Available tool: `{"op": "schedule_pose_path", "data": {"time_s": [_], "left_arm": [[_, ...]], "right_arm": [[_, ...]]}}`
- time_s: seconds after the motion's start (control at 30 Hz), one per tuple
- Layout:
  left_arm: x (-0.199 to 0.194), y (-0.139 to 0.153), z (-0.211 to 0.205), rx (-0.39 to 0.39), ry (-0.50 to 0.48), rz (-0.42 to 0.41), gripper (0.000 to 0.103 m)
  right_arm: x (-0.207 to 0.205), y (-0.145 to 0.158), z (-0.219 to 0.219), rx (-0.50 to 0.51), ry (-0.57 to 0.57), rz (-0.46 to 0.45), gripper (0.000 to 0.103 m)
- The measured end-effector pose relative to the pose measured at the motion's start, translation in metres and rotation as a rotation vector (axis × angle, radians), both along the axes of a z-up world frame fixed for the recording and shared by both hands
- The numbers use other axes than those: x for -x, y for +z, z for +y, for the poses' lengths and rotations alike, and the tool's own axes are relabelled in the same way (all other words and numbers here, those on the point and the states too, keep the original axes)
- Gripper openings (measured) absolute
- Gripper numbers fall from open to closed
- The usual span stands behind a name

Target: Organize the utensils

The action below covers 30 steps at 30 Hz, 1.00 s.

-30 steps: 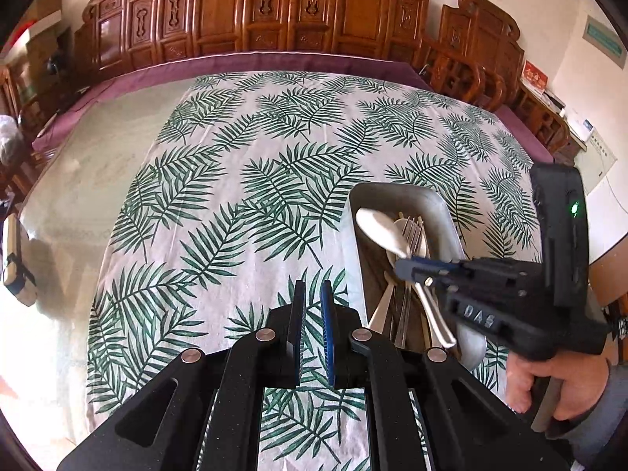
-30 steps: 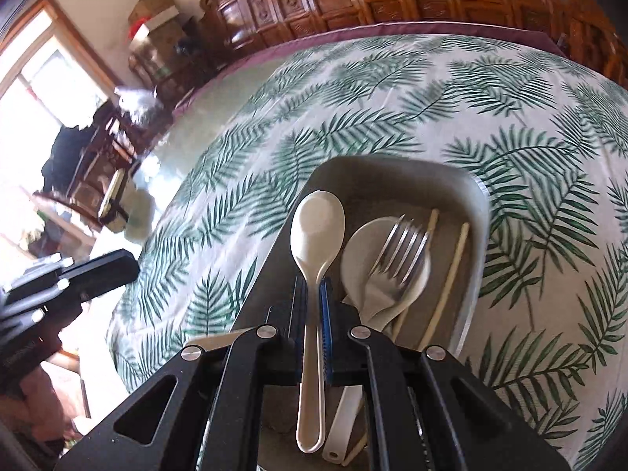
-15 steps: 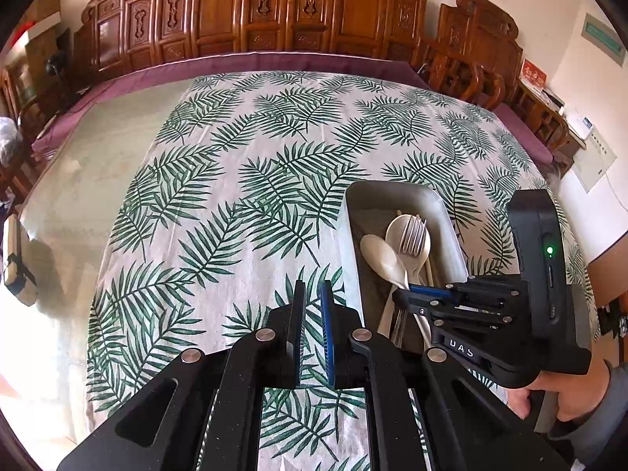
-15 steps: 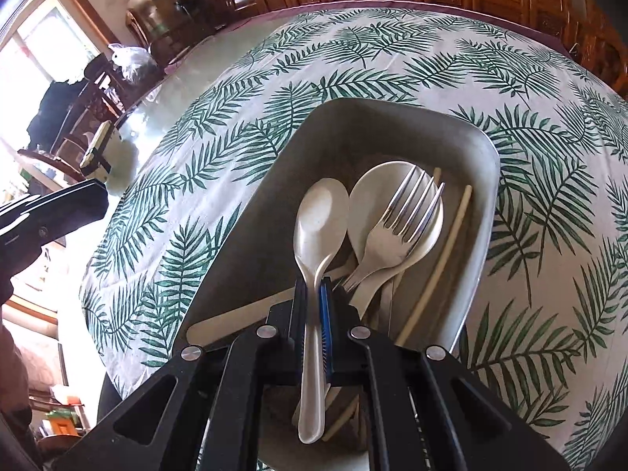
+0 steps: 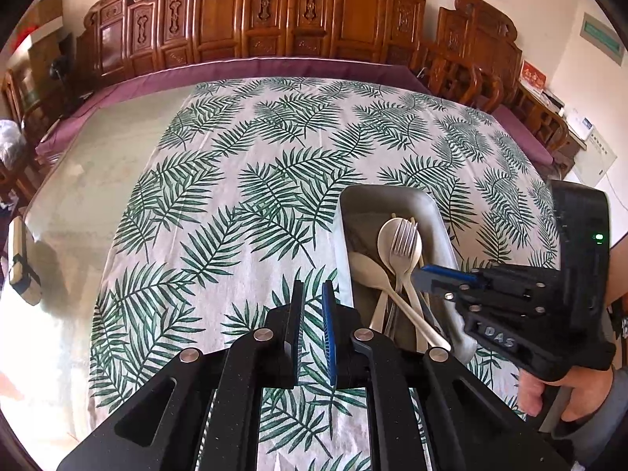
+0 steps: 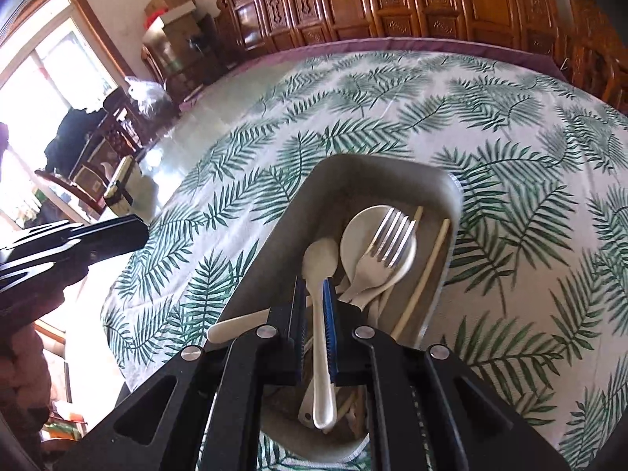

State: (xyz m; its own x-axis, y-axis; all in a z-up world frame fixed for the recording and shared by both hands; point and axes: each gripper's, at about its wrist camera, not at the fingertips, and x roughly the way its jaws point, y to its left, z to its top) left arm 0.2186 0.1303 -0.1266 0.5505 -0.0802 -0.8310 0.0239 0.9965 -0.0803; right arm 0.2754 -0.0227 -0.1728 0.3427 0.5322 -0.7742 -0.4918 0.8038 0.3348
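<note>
Grey tray (image 6: 451, 188) sitting on the leaf-print cloth (image 5: 243, 204) over the bench, at about 3 o'clock in the left wrist view. Inside it are lying a wide pale spoon (image 6: 365, 239), a metal fork (image 6: 386, 245) resting tines-up on that spoon's bowl, chopsticks (image 6: 429, 263) along the tray's 3 o'clock wall, and a narrow pale spoon (image 6: 320, 274).

Right hand-held gripper (image 6: 314, 314) is hovering over the tray, its jaws opening, the narrow spoon's handle between them with gaps showing on both sides.

Left hand-held gripper (image 5: 312, 314) is hanging above bare cloth, jaws nearly together, nothing between them.
</note>
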Motion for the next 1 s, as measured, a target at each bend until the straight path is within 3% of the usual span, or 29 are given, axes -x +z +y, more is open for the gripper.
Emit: {"op": "schedule_pose_path", "data": {"time_s": [0.23,0.37,0.47,0.6,0.83,1.0], "left_arm": [[0.013,0.008,-0.015,-0.016,0.019,-0.045,0.022],[0.024,0.013,-0.026,-0.017,0.036,-0.081,0.05],[0.032,0.016,-0.033,-0.01,0.051,-0.107,0.071],[0.047,0.02,-0.047,-0.006,0.059,-0.155,0.087],[0.075,0.023,-0.071,-0.008,0.059,-0.211,0.095],[0.095,0.026,-0.094,-0.047,0.024,-0.225,0.095]], "right_arm": [[0.023,0.025,-0.032,-0.006,-0.029,-0.096,0.012],[0.041,0.04,-0.057,-0.014,-0.06,-0.147,0.013],[0.056,0.051,-0.074,-0.018,-0.079,-0.191,0.024],[0.081,0.065,-0.1,-0.006,-0.116,-0.252,0.038],[0.119,0.076,-0.135,0.017,-0.207,-0.318,0.077],[0.144,0.082,-0.155,0.032,-0.264,-0.354,0.095]]}}
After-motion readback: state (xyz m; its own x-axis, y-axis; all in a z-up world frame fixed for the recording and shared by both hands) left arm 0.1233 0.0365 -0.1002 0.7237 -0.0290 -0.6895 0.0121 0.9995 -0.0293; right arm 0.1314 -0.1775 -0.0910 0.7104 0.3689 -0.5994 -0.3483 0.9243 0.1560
